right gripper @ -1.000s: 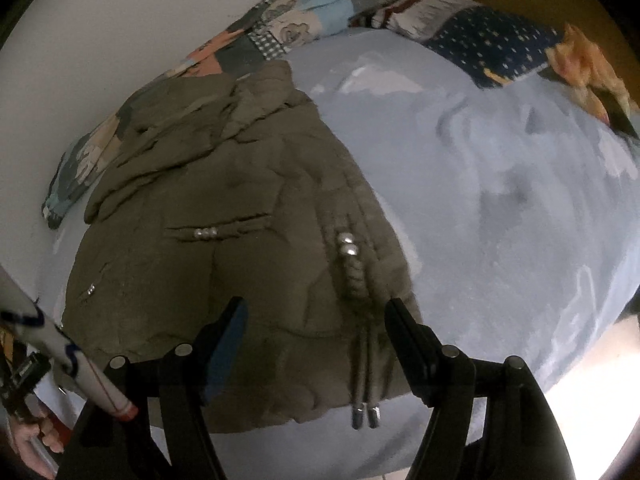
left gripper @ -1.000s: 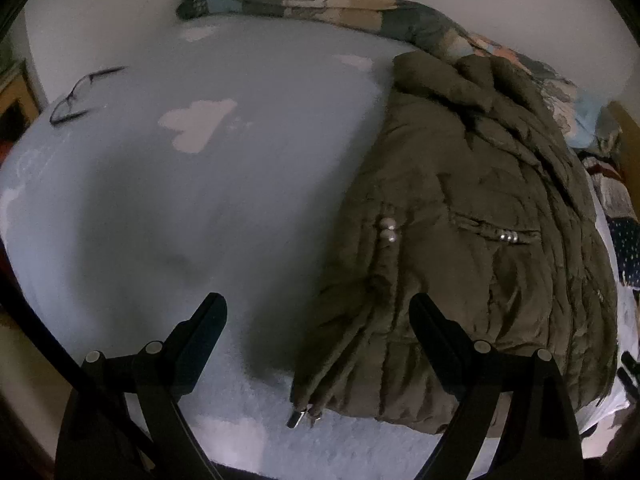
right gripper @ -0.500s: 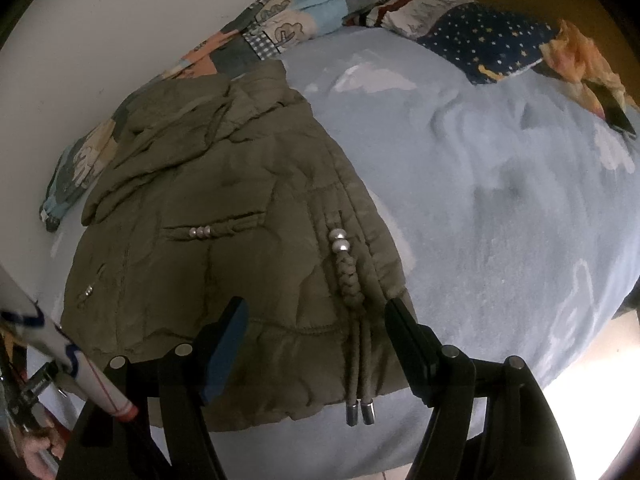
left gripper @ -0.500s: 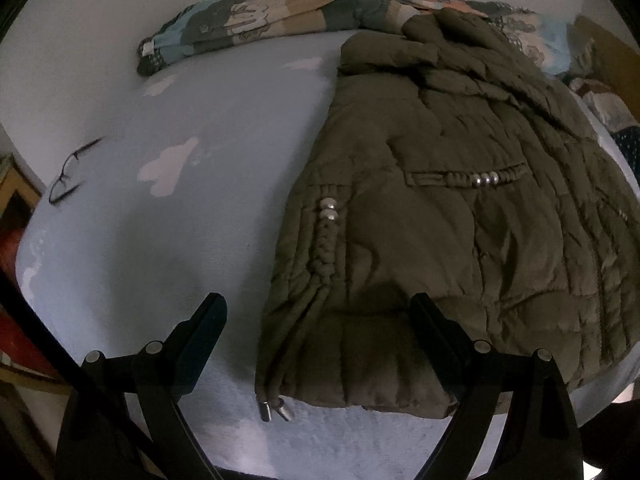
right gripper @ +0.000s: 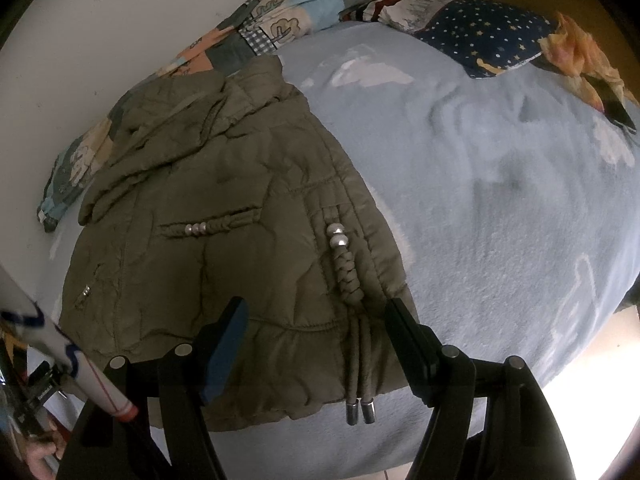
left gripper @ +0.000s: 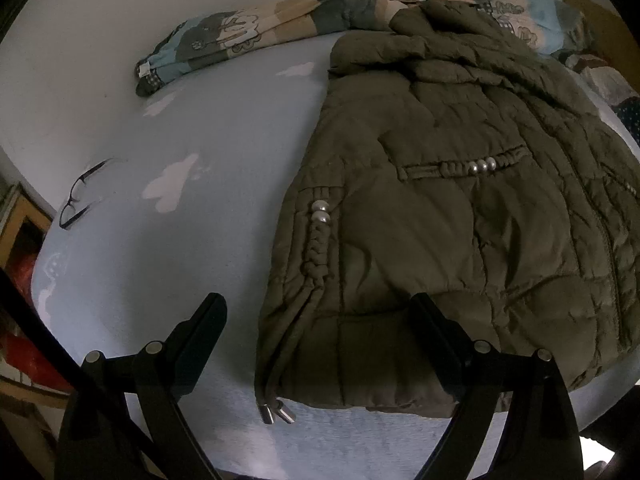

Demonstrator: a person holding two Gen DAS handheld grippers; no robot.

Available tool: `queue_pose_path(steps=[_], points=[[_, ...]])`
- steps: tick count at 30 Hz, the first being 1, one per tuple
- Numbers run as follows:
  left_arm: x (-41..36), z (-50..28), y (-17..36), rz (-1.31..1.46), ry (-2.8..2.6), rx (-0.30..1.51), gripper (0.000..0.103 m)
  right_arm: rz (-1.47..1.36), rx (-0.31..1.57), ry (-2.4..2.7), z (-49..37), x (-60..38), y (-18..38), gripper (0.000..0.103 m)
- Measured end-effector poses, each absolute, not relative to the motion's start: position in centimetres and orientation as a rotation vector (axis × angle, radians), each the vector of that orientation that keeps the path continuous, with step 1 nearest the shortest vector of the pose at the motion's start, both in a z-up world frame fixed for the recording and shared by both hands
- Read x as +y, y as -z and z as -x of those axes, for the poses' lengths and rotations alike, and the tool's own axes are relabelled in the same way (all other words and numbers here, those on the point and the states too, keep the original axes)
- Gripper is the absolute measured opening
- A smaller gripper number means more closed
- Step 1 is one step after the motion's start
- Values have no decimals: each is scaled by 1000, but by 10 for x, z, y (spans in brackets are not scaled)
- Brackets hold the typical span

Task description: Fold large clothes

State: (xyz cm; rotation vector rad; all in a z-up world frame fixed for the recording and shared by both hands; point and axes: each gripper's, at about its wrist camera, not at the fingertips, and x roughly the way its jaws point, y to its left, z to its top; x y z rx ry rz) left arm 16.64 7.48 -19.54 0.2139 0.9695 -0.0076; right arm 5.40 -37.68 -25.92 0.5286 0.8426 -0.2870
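Olive-green quilted fabric, a padded jacket [left gripper: 460, 232], lies flat on the bed [left gripper: 192, 240] over a pale blue fleece blanket with white cloud shapes, hem toward both cameras. In the left wrist view the left gripper [left gripper: 318, 312] has its jaws wide apart with nothing between the pads; the jacket's lower left corner sits in the gap, the hem reaching from about 12 o'clock across to the right jaw, and the braided drawcord [left gripper: 318, 248] with its two pearl beads runs down to metal tips at roughly 6 o'clock of the gap. In the right wrist view the right gripper [right gripper: 316, 320] also stands with jaws apart and empty, above the hem; the same drawcord [right gripper: 352, 276] hangs just inside the right jaw, its tips past the hem on the blanket. A patchwork quilt [left gripper: 248, 36] lies bunched at 12 o'clock along the wall, a pair of glasses [left gripper: 80, 196] at 9 o'clock in the left view. Compared with a second ago, the left view has swung so the jacket fills more of the frame and its corner has moved between the jaws; the right view is unchanged
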Motion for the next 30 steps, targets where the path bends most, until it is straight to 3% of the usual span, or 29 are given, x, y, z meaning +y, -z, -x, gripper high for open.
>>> queue_pose_path(steps=[8, 18, 30], points=[[83, -169, 195, -124, 29, 1004, 92, -547, 844, 288, -52, -380, 262, 75], [145, -176, 223, 499, 195, 1155, 92, -776, 801, 297, -36, -418, 274, 77], [146, -167, 232, 614, 234, 1177, 92, -916, 837, 298, -34, -430, 297, 77]])
